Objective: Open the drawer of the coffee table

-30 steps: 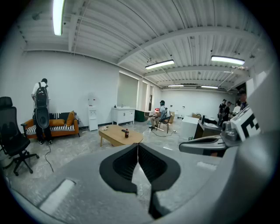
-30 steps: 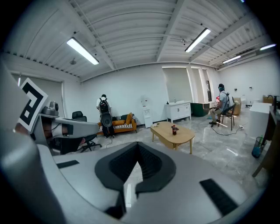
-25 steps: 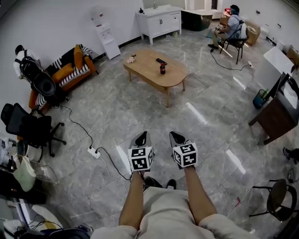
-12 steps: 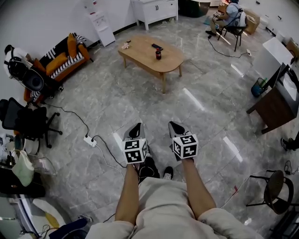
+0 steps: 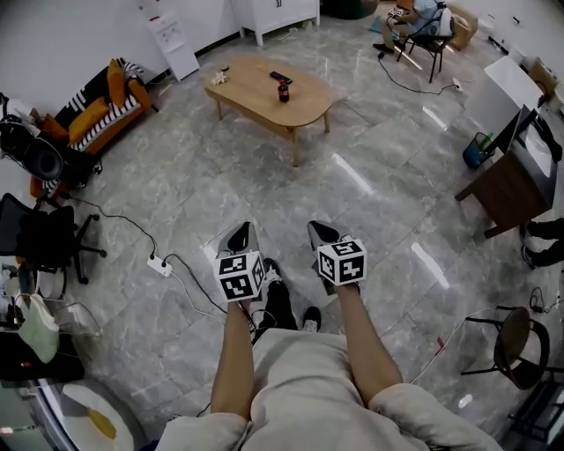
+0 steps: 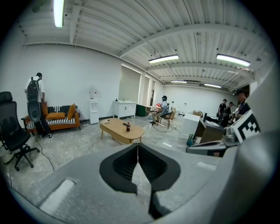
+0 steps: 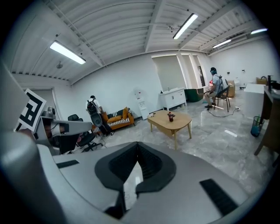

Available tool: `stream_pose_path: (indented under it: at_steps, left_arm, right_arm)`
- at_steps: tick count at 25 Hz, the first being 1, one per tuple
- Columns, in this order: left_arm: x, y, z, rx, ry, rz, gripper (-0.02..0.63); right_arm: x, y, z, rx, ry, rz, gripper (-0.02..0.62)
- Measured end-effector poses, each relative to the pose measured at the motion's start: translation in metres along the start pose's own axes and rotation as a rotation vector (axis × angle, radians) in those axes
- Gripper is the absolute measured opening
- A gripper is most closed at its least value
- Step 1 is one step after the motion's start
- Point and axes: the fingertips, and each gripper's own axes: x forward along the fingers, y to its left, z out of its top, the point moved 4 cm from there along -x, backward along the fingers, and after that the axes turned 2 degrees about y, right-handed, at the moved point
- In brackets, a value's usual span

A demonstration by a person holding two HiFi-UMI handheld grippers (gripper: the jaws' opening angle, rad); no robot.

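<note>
The wooden coffee table (image 5: 264, 92) stands far ahead across the marble floor, with a dark bottle (image 5: 283, 91) and a remote (image 5: 280, 77) on top. I cannot make out its drawer from here. My left gripper (image 5: 238, 236) and right gripper (image 5: 323, 232) hang side by side in front of my legs, both shut with nothing between the jaws. In the left gripper view the table (image 6: 121, 130) shows beyond the closed left gripper (image 6: 138, 146). In the right gripper view the table (image 7: 171, 121) shows past the closed right gripper (image 7: 138, 146).
An orange sofa (image 5: 101, 106) and a black office chair (image 5: 44, 238) stand at the left. A power strip (image 5: 159, 264) with its cable lies near my feet. A dark desk (image 5: 507, 181) is at the right. A person sits on a chair (image 5: 414, 18) at the back.
Both grippers have sunk a little and drifted left in the head view, still shut. The coffee table has slid up and to the left in that view.
</note>
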Motion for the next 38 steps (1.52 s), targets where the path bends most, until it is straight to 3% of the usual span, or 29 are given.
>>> stream_pose_path:
  at_steps: [9, 14, 26, 32, 38]
  left_arm:
    - [0.045, 0.026, 0.025, -0.038, 0.006, -0.015, 0.011]
    - [0.08, 0.045, 0.05, -0.025, 0.006, -0.026, 0.012]
    - [0.163, 0.137, 0.122, -0.031, -0.039, -0.048, 0.012]
    - [0.2, 0.178, 0.136, -0.084, -0.063, -0.063, 0.012]
    - [0.216, 0.199, 0.13, -0.06, -0.029, -0.097, 0.011]
  right_arm:
    - [0.044, -0.009, 0.019, 0.018, 0.077, -0.013, 0.015]
    - [0.087, -0.017, 0.05, 0.018, 0.091, -0.005, 0.015]
    - [0.205, -0.005, 0.13, -0.034, 0.109, 0.036, 0.015]
    - [0.247, -0.01, 0.151, -0.053, 0.117, 0.01, 0.015]
    - [0.267, -0.015, 0.159, -0.034, 0.112, -0.022, 0.015]
